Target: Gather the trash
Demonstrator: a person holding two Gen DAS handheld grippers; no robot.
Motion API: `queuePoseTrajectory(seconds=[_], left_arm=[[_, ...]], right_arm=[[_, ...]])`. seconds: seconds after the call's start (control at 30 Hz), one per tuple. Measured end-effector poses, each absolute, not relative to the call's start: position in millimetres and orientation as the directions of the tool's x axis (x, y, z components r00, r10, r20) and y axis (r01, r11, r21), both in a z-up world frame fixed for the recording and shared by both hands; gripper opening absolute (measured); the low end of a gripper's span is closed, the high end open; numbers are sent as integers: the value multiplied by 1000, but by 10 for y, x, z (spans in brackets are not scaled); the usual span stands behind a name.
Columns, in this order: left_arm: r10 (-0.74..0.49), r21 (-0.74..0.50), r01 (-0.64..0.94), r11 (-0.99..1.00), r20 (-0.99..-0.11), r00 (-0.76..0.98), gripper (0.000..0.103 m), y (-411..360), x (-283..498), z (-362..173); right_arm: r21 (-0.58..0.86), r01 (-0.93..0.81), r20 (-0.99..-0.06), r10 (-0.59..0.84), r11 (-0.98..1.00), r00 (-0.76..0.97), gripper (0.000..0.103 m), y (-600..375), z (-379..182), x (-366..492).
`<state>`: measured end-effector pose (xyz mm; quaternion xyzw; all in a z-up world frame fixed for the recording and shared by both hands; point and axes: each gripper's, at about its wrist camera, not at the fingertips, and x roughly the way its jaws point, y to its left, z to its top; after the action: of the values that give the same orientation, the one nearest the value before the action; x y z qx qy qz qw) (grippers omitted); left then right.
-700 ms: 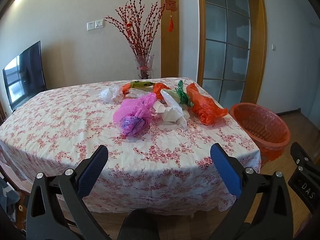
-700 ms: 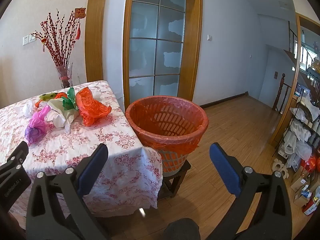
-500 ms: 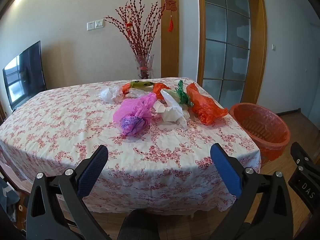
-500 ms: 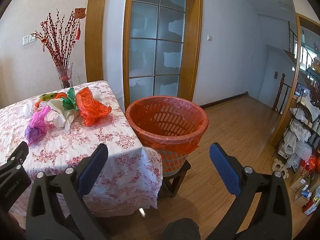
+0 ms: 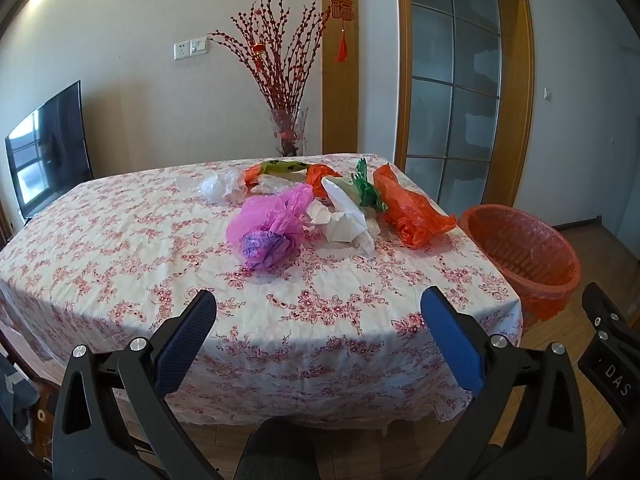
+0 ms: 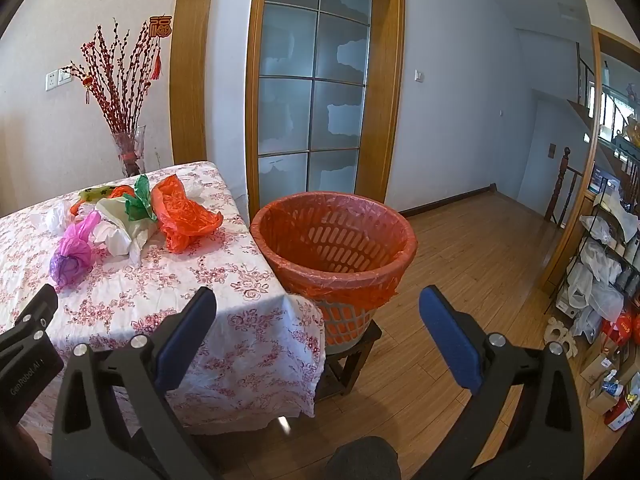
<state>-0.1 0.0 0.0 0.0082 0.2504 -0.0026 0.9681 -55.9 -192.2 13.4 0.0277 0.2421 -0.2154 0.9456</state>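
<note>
Crumpled plastic bags lie on the flowered tablecloth (image 5: 120,240): a pink-purple bag (image 5: 268,226), a white bag (image 5: 344,218), a green bag (image 5: 368,190), an orange bag (image 5: 412,210), a clear bag (image 5: 220,188) and a yellow-green wrapper (image 5: 282,167). An orange basket with a red liner (image 6: 334,242) stands on a low stool at the table's right corner; it also shows in the left wrist view (image 5: 524,248). My left gripper (image 5: 318,326) is open and empty, before the table's near edge. My right gripper (image 6: 318,326) is open and empty, in front of the basket.
A glass vase with red branches (image 5: 288,136) stands at the table's far edge. A TV (image 5: 48,148) is on the left. A glass door (image 6: 312,92) is behind the basket. Shelves with clutter (image 6: 604,260) line the right side. The floor is wood.
</note>
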Motion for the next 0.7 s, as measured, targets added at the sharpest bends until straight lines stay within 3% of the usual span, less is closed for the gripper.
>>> queuePoseTrajectory(seconds=[0.7], left_arm=[[0,15,9,1000,-487,873,101,0,-2,0]], right_arm=[[-53,420,-470,-394,906,790,99,-1913,137,-548]])
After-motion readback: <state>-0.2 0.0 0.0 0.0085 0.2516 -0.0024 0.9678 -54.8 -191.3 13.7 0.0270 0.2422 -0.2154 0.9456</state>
